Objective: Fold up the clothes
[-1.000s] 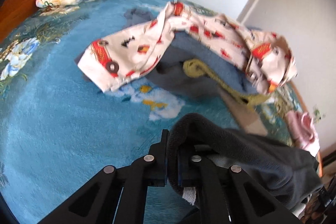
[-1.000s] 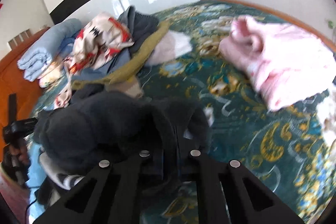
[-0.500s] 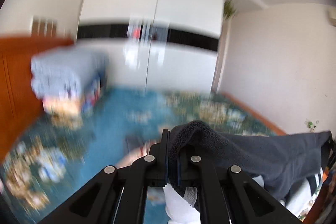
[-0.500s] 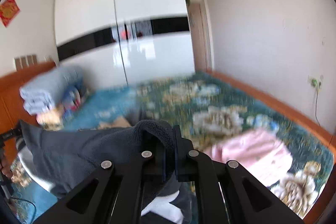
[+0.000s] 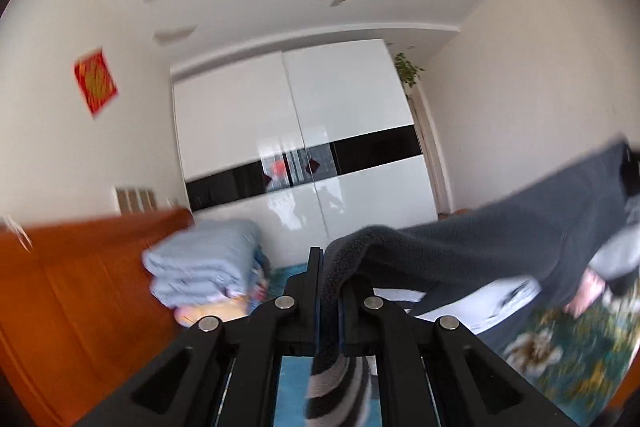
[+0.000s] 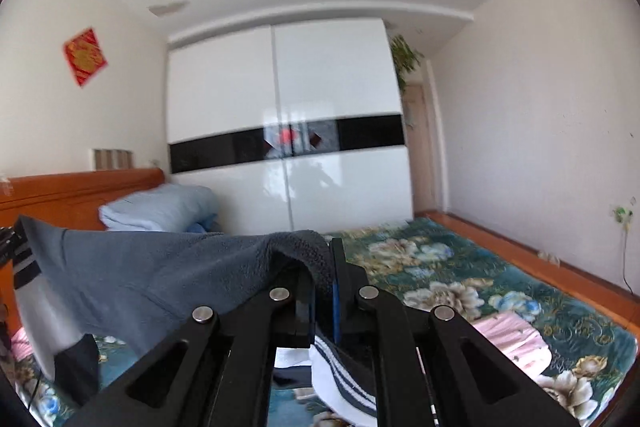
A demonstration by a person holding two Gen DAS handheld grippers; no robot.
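Observation:
A dark grey fleece garment (image 5: 500, 247) with a striped white and dark hem hangs stretched in the air between my two grippers, high above the bed. My left gripper (image 5: 329, 279) is shut on one top corner of it. My right gripper (image 6: 322, 275) is shut on the other top corner, and the garment (image 6: 160, 275) spreads away to the left in the right wrist view. The striped hem (image 6: 348, 383) hangs below the right gripper. The pile of other clothes is hidden from both views.
The bed with a blue-green floral cover (image 6: 460, 287) lies below. A pink garment (image 6: 516, 343) lies on it at the right. Folded light blue bedding (image 6: 160, 207) is stacked by the orange headboard (image 5: 72, 287). A white wardrobe (image 6: 288, 131) stands behind.
Both grippers have lifted the dark fleece garment up off the bed and pulled it taut between them. The views swung up from the clothes pile to the wardrobe and ceiling.

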